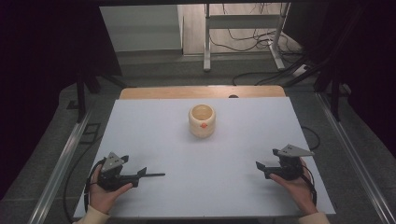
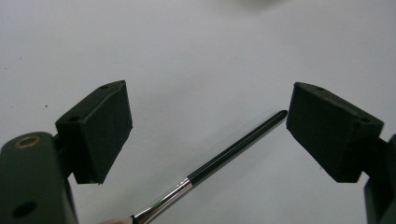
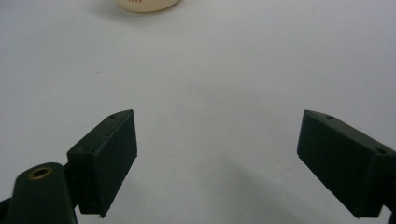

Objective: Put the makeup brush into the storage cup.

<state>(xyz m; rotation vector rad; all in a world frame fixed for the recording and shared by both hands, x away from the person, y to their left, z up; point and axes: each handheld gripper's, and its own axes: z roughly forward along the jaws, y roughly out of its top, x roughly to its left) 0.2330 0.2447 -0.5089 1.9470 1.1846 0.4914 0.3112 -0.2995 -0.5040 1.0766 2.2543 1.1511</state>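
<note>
A cream, barrel-shaped cup (image 1: pixel 201 120) with a small orange mark on its front stands upright at the table's middle back; its base (image 3: pixel 147 4) peeks in at the top of the right gripper view. A thin brush (image 1: pixel 154 175) with a black handle and silver ferrule (image 2: pixel 224 156) lies between the jaws of my left gripper (image 1: pixel 138 176), which is open (image 2: pixel 208 126). The handle's end comes close to the right-hand jaw, and neither pad presses on it. Its bristle end is hidden. My right gripper (image 1: pixel 262 170) rests open at the front right, with bare table between its jaws (image 3: pixel 217 154).
The white tabletop (image 1: pixel 201 158) has a wooden strip (image 1: pixel 201 92) along its far edge. Metal rails run down both sides. Beyond the table stand a frame's legs (image 1: pixel 207 42) and loose cables on the floor. Dark curtains close in left and right.
</note>
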